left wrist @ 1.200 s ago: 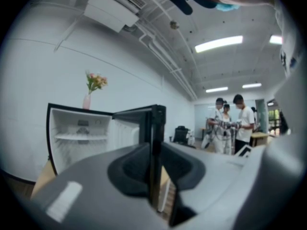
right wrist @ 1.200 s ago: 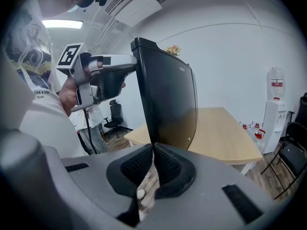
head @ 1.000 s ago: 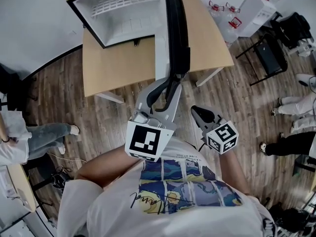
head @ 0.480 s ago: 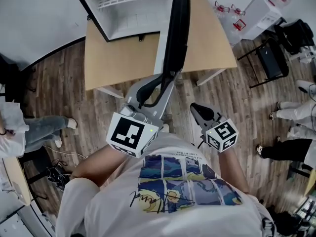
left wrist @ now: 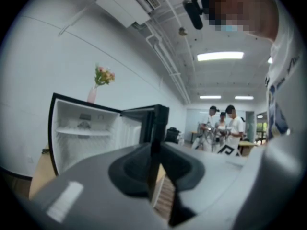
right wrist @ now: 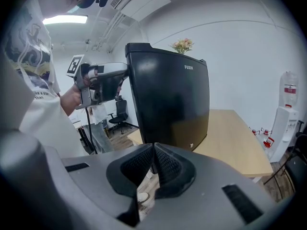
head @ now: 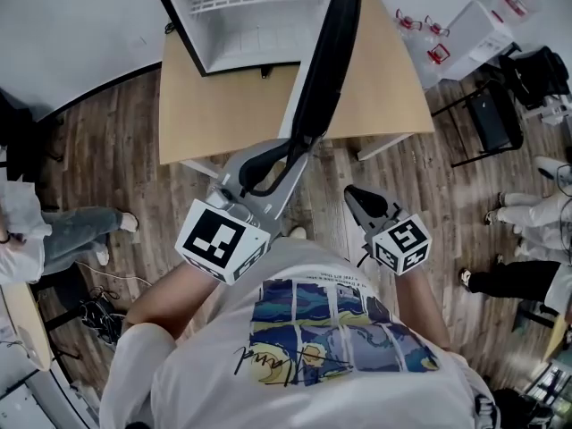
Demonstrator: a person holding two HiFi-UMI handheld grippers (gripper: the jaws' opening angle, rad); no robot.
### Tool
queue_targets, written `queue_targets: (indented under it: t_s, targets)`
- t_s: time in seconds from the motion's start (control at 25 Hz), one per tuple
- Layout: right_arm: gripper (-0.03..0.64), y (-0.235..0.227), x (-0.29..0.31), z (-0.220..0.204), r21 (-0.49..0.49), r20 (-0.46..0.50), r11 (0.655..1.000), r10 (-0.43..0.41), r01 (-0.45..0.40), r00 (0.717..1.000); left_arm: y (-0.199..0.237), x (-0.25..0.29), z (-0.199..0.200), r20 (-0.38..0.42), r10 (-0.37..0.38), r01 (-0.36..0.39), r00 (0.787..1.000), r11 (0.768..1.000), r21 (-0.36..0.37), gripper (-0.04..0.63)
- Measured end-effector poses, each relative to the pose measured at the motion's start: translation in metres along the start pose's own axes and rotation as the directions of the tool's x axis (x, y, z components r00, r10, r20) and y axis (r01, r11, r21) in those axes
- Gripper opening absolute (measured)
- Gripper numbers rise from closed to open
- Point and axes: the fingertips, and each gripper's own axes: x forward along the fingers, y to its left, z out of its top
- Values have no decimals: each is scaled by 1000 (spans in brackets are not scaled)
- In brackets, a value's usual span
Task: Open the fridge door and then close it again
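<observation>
A small black fridge (head: 250,16) with a white inside stands open on the wooden table (head: 206,105). Its black door (head: 326,61) juts out toward me, edge-on in the head view. My left gripper (head: 299,146) holds the door's free edge; its jaws have just been closing, and the left gripper view shows the door edge (left wrist: 156,121) between its pads. My right gripper (head: 353,195) hangs to the right of the door, shut and empty. The right gripper view looks at the door's outer face (right wrist: 168,99), with the left gripper (right wrist: 103,83) at its edge.
A vase of flowers (left wrist: 103,75) stands on top of the fridge. A white water dispenser (head: 483,16) and a black chair (head: 487,105) stand to the right of the table. People's legs show at the left (head: 71,231) and at the right (head: 527,186).
My left gripper has moved left with the door's edge in it, and the door slants more across the head view. The right gripper has barely shifted.
</observation>
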Motion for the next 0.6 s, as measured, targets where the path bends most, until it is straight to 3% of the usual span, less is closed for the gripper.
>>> queue_targets:
  t_s: [0.6]
  targets:
    - [20, 18, 59, 41, -47, -19, 999, 23, -24, 1000, 72, -33, 4, 10, -41, 41, 999, 999, -19, 72]
